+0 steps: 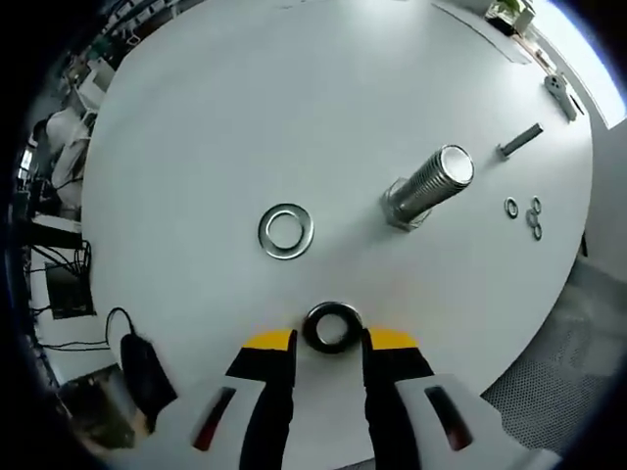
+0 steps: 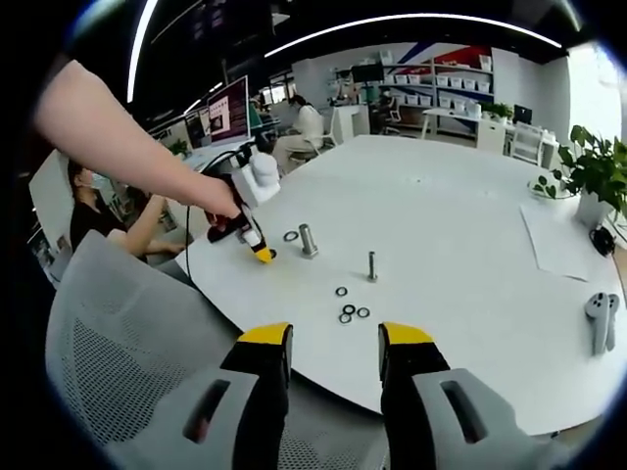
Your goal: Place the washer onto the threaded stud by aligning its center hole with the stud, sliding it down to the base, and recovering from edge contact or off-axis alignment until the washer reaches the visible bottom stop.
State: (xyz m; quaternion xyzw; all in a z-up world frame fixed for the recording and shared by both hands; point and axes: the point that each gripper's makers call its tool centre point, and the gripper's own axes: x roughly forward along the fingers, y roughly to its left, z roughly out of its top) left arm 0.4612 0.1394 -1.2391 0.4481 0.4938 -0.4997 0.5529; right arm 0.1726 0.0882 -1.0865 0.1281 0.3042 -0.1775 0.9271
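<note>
The left gripper (image 1: 331, 343) hangs low over the round white table (image 1: 294, 108), its yellow-tipped black fingers (image 1: 270, 345) parted about as wide as the dark metal washer (image 1: 333, 327) that lies flat between the tips; I cannot tell whether the pads touch its rim or stand just clear, and the washer rests on the tabletop near the table's edge. A little farther in from that edge lies a larger bright steel washer (image 1: 286, 232), flat and apart from the dark one. Beyond it, toward the middle of the table, stands the thick threaded steel stud (image 1: 429, 183) on its hex base, upright, with nothing on it. Farther off, toward the far edge, are three small rings (image 1: 525, 215) in a cluster and a slim grey bolt (image 1: 519, 140). From the right gripper view the left gripper (image 2: 257, 243) shows in a person's hand (image 2: 217, 201), the forearm reaching down from the upper left and the tool angled down to the table edge, just beside the stud (image 2: 308, 240). The right gripper (image 2: 334, 345) is held back off the table, above a white mesh chair (image 2: 127, 343), its fingers (image 2: 263, 343) spread wide with nothing between them.
</note>
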